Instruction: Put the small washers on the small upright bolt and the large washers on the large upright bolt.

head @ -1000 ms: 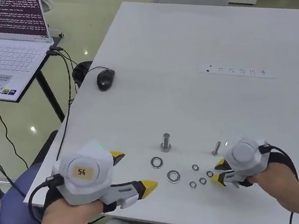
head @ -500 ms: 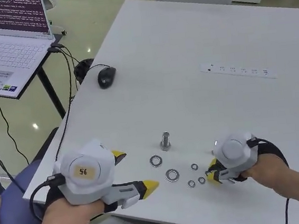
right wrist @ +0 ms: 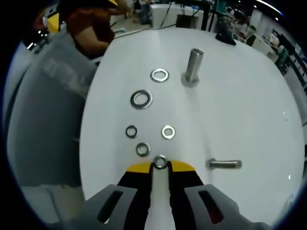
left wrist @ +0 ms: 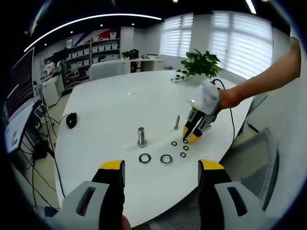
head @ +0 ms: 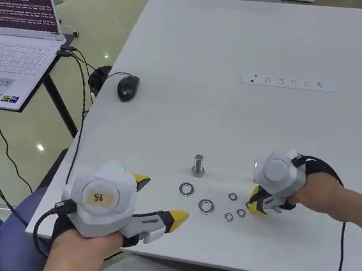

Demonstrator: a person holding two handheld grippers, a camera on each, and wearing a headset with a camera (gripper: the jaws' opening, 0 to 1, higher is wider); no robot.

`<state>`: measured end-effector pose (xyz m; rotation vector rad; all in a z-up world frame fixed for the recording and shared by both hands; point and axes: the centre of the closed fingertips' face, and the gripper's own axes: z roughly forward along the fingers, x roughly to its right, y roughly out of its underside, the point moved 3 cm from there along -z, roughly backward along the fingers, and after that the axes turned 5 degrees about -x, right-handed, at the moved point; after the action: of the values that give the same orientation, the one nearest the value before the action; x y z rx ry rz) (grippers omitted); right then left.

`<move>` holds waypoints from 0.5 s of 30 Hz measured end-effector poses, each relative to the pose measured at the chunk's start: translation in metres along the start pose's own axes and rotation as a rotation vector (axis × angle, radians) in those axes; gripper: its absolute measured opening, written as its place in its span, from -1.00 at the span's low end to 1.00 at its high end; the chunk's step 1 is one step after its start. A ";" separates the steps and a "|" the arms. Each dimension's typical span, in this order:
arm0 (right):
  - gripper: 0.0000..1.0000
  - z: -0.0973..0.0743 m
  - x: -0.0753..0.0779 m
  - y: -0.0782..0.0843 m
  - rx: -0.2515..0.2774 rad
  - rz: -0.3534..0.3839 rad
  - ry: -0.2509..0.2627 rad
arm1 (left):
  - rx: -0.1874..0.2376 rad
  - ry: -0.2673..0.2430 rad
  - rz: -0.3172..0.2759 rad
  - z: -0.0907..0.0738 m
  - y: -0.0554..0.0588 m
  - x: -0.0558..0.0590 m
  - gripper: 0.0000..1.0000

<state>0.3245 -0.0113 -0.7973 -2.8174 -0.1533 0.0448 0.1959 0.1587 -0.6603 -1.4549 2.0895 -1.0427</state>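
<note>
Yellow-tipped and spread wide, the left gripper (head: 160, 199) hangs left of the large bolt (head: 198, 164) and nearer the person. It sits much where it was a second ago and holds nothing. The two large washers (head: 186, 189) lie flat just in front of that bolt, untouched. Right of the bolt, three small washers (head: 232, 196) lie loose on the white table (head: 224, 54).

The change is farther right. A second ago the tips of the right gripper (right wrist: 160, 167) stood just beside the fourth small washer (right wrist: 160, 162). It has since slid in, and its jaws are drawn nearly together on either side of that washer, seemingly pinching it, still down on the table. The small bolt (left wrist: 177, 121) stands right of the large bolt, near that gripper. So one washer looks caught; lifting it onto the small bolt is the likely next step.
</note>
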 end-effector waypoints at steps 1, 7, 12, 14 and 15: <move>-0.73 0.000 0.000 0.000 0.001 0.004 0.002 | 0.003 -0.002 -0.002 0.000 -0.001 -0.001 0.22; -0.73 -0.002 -0.001 0.005 0.024 0.076 0.011 | 0.007 -0.003 -0.001 0.000 -0.002 -0.004 0.21; -0.73 -0.008 -0.002 0.010 0.037 0.107 0.026 | 0.008 0.000 -0.001 0.000 -0.003 -0.004 0.21; -0.73 -0.011 -0.002 0.010 0.054 0.128 0.025 | 0.010 0.002 -0.003 0.001 -0.003 -0.004 0.21; -0.73 -0.013 -0.002 0.009 0.073 0.146 0.023 | 0.011 0.004 -0.004 0.001 -0.003 -0.004 0.21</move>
<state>0.3244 -0.0244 -0.7875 -2.7496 0.0579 0.0501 0.2003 0.1616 -0.6589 -1.4534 2.0815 -1.0573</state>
